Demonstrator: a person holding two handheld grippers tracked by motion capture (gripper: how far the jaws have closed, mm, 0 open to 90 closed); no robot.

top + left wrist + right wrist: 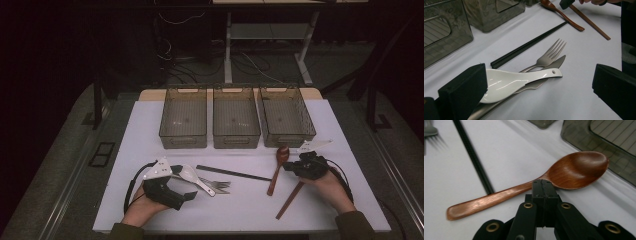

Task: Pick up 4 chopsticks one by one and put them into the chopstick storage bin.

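My left gripper (183, 183) rests on the white table near its front left, jaws wide open. A white ceramic spoon (511, 81) lies between them, its bowl against the left-hand pad (464, 92), over a steel fork (550, 55) and knife (555, 63). My right gripper (289, 168) sits at the right with its jaws shut (543, 187) and nothing visible between them. Its tips hover just before the neck of a brown wooden spoon (564, 173). A brown wooden chopstick pair (290, 200) runs out from under that gripper toward the person.
Three grey see-through bins (183, 141) (236, 141) (287, 140) stand in a row at the back of the mat. A black chopstick pair (232, 173) lies across the middle. The table's front edge is just behind both hands.
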